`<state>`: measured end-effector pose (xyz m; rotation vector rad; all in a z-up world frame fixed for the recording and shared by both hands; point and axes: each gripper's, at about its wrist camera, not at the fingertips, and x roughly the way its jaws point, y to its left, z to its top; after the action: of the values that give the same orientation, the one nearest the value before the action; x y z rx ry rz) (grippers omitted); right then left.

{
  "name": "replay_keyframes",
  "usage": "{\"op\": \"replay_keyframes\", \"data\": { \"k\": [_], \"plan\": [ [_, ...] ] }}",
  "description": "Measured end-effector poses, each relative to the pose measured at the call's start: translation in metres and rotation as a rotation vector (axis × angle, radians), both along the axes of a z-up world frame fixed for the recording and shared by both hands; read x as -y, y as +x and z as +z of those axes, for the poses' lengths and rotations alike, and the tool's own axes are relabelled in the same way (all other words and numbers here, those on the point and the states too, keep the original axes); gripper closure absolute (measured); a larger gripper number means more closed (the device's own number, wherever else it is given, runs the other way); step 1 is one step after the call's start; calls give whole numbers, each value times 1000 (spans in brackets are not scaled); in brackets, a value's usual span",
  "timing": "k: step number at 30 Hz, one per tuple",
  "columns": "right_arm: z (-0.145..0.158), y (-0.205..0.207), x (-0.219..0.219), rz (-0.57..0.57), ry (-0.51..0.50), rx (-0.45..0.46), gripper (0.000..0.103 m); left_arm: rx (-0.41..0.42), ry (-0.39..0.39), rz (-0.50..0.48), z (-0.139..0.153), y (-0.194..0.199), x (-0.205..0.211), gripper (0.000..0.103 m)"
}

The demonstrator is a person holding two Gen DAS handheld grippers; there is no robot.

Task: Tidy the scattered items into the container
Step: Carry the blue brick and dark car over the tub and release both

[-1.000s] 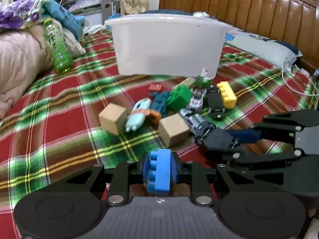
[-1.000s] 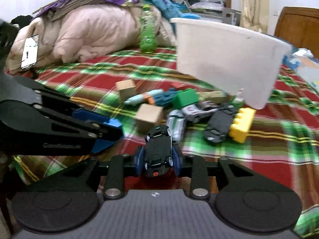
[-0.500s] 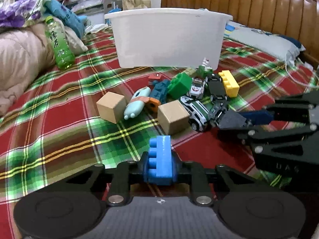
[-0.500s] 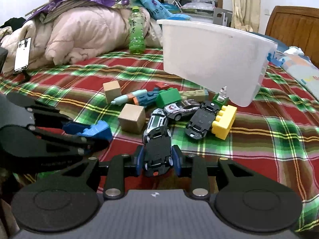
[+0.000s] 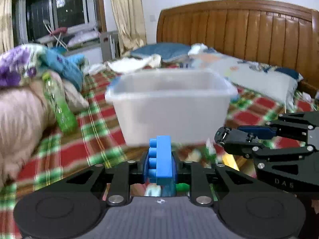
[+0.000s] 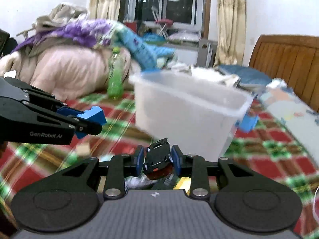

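Note:
My left gripper (image 5: 160, 162) is shut on a blue toy brick (image 5: 162, 159) and holds it up in front of the white plastic tub (image 5: 171, 107). My right gripper (image 6: 158, 157) is shut on a black toy car (image 6: 158, 156), tilted, just short of the tub (image 6: 187, 115). The right gripper with the car shows at the right of the left wrist view (image 5: 229, 139). The left gripper with the brick shows at the left of the right wrist view (image 6: 91, 119). The remaining toys lie low, mostly hidden behind the grippers and blurred.
The tub stands on a red and green plaid bedspread (image 5: 89, 135). A green bottle (image 5: 59, 107) leans on pink bedding (image 5: 20, 123) at the left. Pillows (image 5: 259, 79) and a wooden headboard (image 5: 249, 29) lie behind the tub.
Both grippers have lifted from the toy pile and tilted up towards the tub, still holding the brick and the car. The toy pile has dropped out of sight below.

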<state>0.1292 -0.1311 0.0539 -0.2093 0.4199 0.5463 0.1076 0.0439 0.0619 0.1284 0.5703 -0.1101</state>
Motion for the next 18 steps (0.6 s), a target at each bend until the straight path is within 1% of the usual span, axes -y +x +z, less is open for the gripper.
{"op": "replay_keyframes", "data": {
  "k": [4, 9, 18],
  "plan": [
    [17, 18, 0, -18, 21, 46, 70, 47, 14, -13, 21, 26, 8, 78],
    [29, 47, -1, -46, 49, 60, 70, 78, 2, -18, 38, 62, 15, 78],
    [34, 95, 2, -84, 46, 54, 70, 68, 0, -9, 37, 122, 22, 78]
  ]
}}
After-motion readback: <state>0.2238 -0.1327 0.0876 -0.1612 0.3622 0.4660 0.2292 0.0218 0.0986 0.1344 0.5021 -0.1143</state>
